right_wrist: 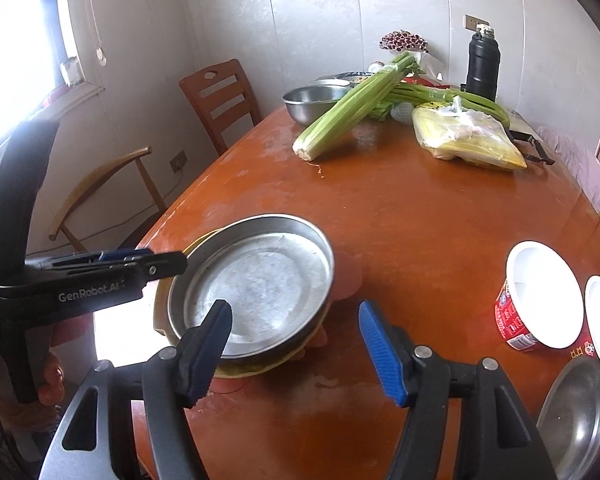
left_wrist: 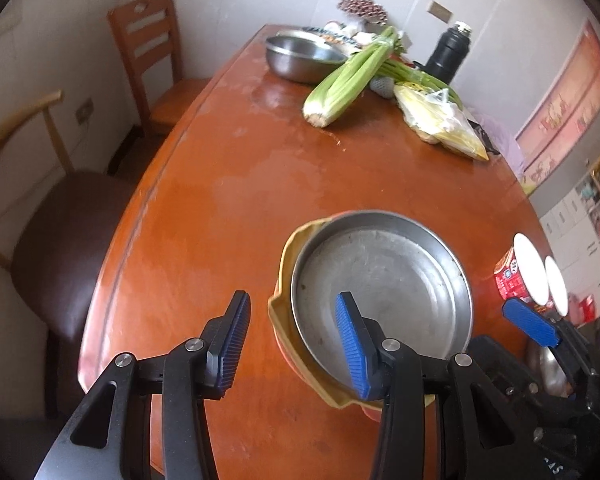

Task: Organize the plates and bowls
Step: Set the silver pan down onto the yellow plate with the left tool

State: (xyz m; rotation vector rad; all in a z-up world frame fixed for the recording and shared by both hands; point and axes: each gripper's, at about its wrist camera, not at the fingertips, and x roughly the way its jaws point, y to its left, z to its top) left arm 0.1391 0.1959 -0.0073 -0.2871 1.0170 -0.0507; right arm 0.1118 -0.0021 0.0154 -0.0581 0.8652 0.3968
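Orange table: steel pan on yellow plate, lower centre; left gripper and right gripper both spread, straddling its near rim.

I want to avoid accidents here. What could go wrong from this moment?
1. The round steel pan sits on a yellow plate near the edge of the orange wooden table; a nudge from the open left gripper might push the stack off.
2. The open right gripper could tip the red paper cup lying beside it.
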